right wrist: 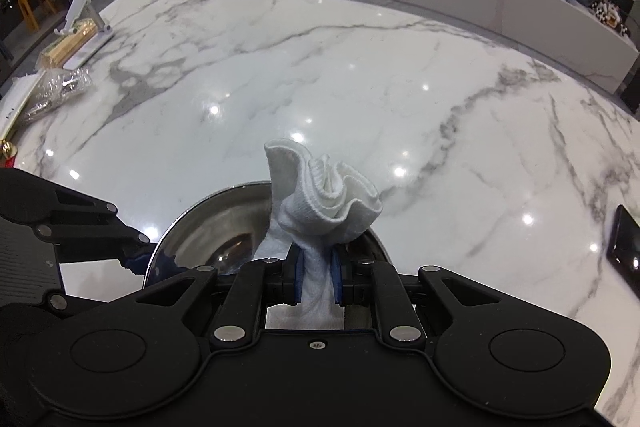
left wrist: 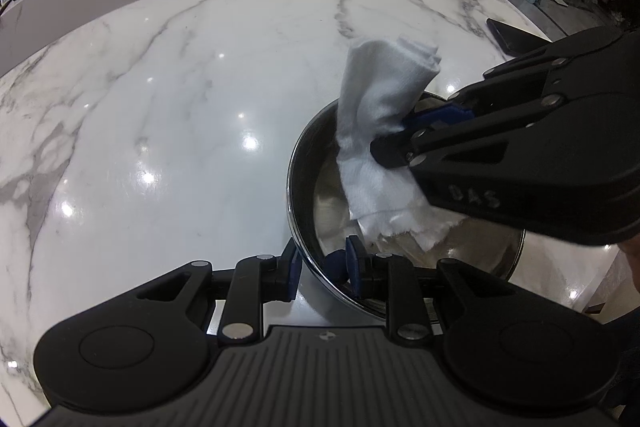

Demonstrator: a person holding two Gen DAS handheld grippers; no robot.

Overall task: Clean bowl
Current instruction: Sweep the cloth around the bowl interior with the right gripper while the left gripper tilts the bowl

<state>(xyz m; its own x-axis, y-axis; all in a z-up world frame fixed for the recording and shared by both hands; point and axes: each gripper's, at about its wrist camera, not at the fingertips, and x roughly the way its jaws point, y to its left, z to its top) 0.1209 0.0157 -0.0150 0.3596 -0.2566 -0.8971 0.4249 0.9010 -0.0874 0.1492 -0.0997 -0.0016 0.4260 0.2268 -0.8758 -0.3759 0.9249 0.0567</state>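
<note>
One round, polished steel bowl stood on the glossy white marble table, grey-veined and dotted with lamp glare. In the left wrist view it lay at about four o'clock from the middle of the picture.

The left gripper had its two blue-padded fingers nearly together, clamped across the bowl's thin rim at its near edge, one pad outside the wall and one inside.

The right gripper was closed almost fully on one white cloth, soft and ribbed. Its bunched top ruffled out beyond the pads, toward twelve o'clock in the right wrist view, while its frayed lower end hung down into the bowl's mirrored hollow.

One dark, flat phone lay on the marble at three o'clock in the right wrist view, well apart from the bowl.
</note>
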